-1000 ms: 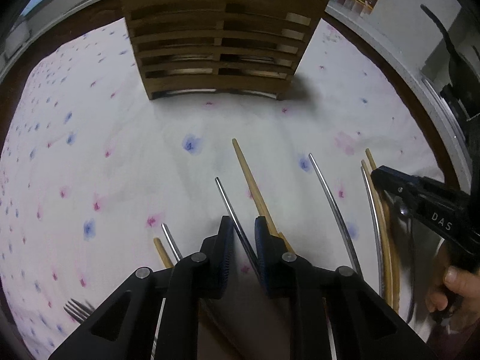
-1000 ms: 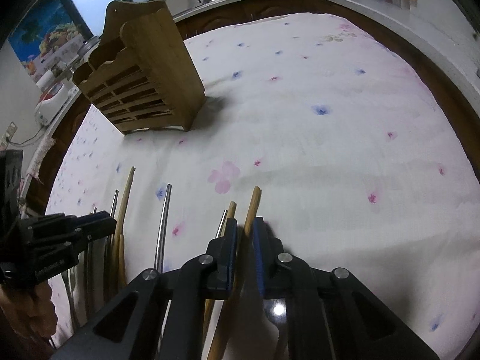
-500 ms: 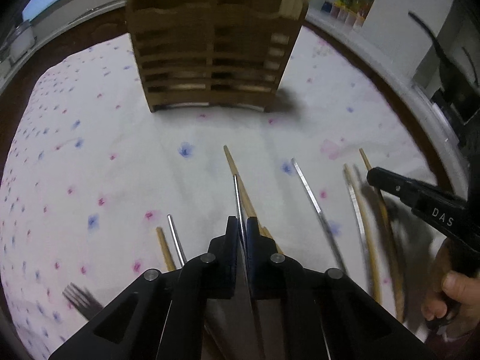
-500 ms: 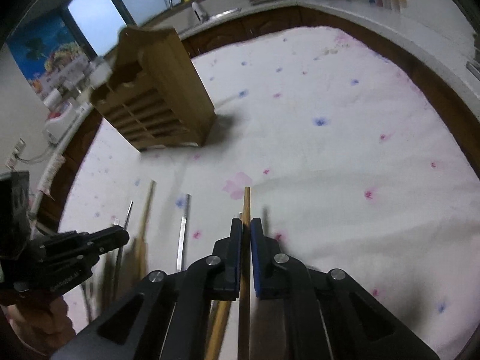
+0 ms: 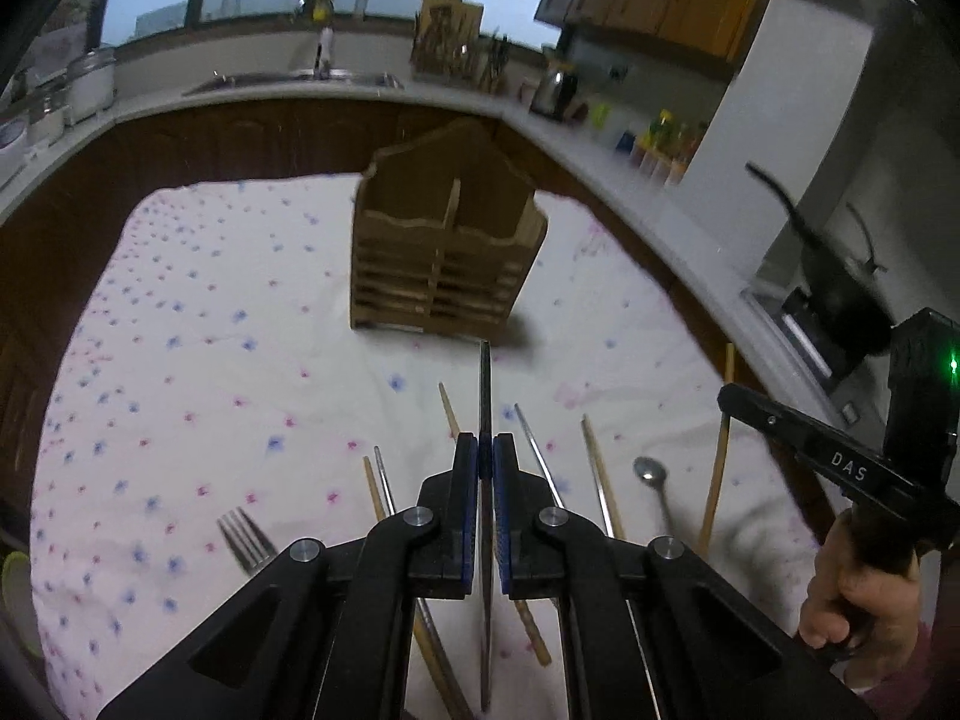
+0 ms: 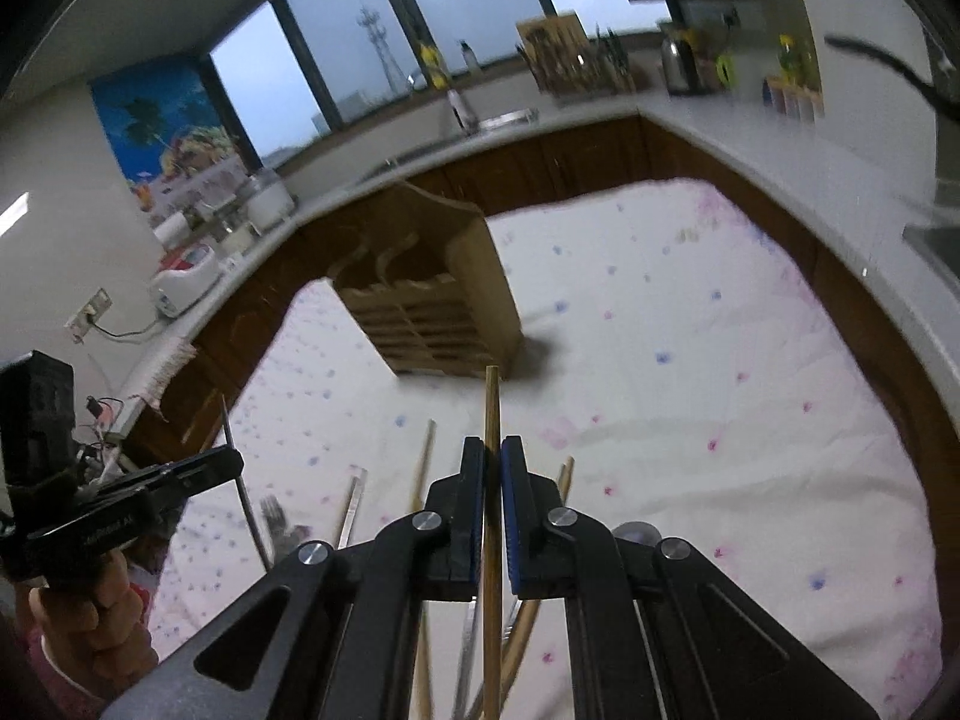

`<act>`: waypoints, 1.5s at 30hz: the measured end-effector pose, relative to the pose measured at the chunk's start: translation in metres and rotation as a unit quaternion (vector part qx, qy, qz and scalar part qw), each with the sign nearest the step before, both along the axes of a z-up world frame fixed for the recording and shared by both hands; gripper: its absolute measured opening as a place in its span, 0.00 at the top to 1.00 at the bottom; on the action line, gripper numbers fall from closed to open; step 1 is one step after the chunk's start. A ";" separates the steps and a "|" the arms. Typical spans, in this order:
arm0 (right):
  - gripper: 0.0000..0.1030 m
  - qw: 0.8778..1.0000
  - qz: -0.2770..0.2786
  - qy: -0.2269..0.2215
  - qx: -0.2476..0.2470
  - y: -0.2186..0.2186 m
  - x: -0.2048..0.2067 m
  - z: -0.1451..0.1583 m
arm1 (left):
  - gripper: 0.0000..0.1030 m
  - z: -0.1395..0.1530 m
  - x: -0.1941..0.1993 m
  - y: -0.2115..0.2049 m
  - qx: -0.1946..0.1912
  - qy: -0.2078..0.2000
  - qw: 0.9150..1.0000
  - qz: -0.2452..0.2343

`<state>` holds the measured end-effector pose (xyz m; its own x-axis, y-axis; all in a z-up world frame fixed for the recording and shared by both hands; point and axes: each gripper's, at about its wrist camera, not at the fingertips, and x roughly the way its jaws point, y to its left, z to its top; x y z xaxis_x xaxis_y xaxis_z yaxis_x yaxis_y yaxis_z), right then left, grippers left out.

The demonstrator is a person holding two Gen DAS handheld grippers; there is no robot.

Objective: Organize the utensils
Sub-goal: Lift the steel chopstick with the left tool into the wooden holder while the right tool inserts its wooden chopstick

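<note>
Progress is early. Left hand-held gripper (image 5: 486, 450) is clamped on a metal chopstick (image 5: 485, 384), and right hand-held gripper (image 6: 492, 456) is clamped on a wooden chopstick (image 6: 492, 408), both lifted and aimed toward the wooden holder (image 5: 444, 264). No utensil shows inside the holder. In front of it, a fork (image 5: 243, 540), a spoon (image 5: 651, 474) and several chopsticks (image 5: 600, 474) lie on the bench (image 5: 210, 360).
</note>
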<state>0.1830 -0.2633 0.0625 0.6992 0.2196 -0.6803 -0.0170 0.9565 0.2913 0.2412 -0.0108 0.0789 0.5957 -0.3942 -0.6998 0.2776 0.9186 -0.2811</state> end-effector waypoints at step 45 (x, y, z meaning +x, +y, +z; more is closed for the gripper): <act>0.94 0.981 -0.037 -0.187 0.028 0.004 0.059 0.088 | 0.97 0.068 0.007 0.060 -0.073 -0.163 0.982 0.057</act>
<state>0.2418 -0.2594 0.1502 0.9133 0.1890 -0.3609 -0.0643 0.9416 0.3306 0.2478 0.0494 0.1467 0.8249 -0.3937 -0.4058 0.2724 0.9057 -0.3248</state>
